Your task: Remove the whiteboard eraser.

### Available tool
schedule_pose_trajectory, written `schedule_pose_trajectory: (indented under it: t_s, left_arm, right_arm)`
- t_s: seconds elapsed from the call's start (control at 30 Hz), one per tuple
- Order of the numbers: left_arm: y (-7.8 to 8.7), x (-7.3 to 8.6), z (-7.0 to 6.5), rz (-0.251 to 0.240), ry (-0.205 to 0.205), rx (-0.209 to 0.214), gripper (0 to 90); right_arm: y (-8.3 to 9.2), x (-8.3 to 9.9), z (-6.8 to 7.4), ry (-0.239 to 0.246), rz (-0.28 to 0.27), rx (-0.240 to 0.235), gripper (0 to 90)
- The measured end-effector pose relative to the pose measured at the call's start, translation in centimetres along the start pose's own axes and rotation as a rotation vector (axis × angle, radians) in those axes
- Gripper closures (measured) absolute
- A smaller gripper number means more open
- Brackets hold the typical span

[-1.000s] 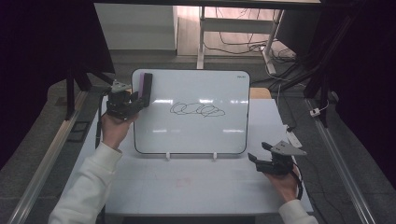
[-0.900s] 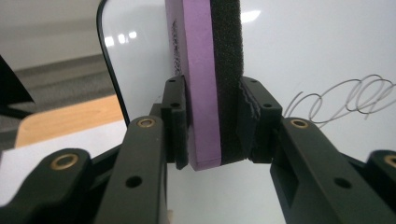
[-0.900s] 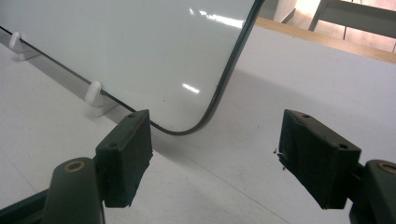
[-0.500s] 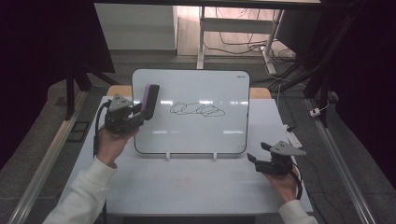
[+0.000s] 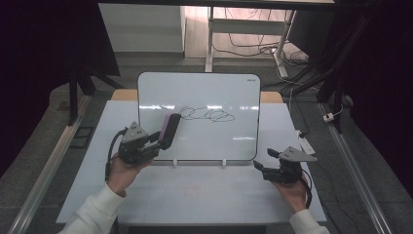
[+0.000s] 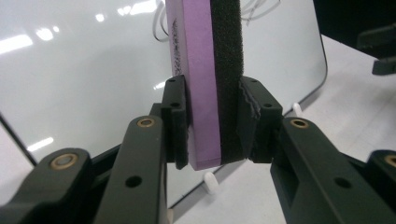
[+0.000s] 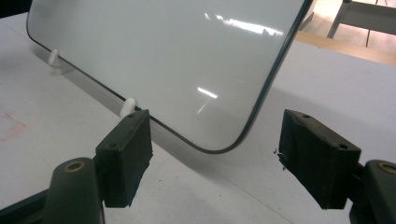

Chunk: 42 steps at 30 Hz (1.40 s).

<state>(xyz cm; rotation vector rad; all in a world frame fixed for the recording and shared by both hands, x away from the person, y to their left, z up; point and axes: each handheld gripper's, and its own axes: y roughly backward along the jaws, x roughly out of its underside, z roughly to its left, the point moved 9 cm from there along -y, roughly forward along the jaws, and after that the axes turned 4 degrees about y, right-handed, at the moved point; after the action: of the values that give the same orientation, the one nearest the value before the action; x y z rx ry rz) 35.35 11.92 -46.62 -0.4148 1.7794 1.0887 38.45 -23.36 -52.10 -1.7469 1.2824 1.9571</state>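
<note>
Against the whiteboard (image 5: 198, 116), left of its black scribble (image 5: 207, 115), a purple-backed eraser (image 5: 169, 129) is clamped by the left gripper (image 5: 157, 140), long axis pointing up toward the marks. The scribble lies just up and right of the eraser tip, nearer this hand. Near the whiteboard's lower right corner, the right gripper (image 5: 260, 166) is held with jaws spread, empty. No containers are seen.
</note>
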Motion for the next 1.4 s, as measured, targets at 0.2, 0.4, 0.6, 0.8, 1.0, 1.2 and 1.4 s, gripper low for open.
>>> schedule_pose_trajectory:
  t_s: [0.2, 0.4, 0.6, 0.8, 1.0, 1.2, 1.4]
  left_arm:
    - [-0.9, 1.3, -0.9, 0.024, -0.017, 0.030, 65.2]
    - [-2.1, 2.6, -2.2, 0.062, -0.040, 0.061, 65.1]
    - [-2.7, 3.1, -3.1, 0.079, -0.059, 0.080, 65.2]
    - [-3.4, 3.7, -4.4, 0.103, -0.087, 0.106, 65.2]
    - [-4.6, 4.3, -6.0, 0.124, -0.119, 0.139, 65.1]
    - [-5.5, 4.6, -7.3, 0.143, -0.150, 0.154, 65.1]
    - [-6.1, 4.8, -8.1, 0.150, -0.171, 0.163, 65.2]
  right_arm:
    - [-0.1, -0.1, 0.3, -0.021, 0.001, -0.020, 24.8]
    - [-0.2, -0.4, 0.8, -0.023, -0.004, -0.033, 24.8]
    - [-0.4, -0.6, 1.5, -0.020, -0.008, -0.058, 24.8]
    - [-0.7, -1.1, 2.5, -0.021, -0.017, -0.089, 24.8]
    - [-1.2, -1.7, 3.6, -0.033, -0.026, -0.134, 24.4]
    - [-1.5, -2.2, 4.5, -0.044, -0.031, -0.166, 24.3]
    - [-1.8, -2.9, 5.5, -0.065, -0.042, -0.204, 24.1]
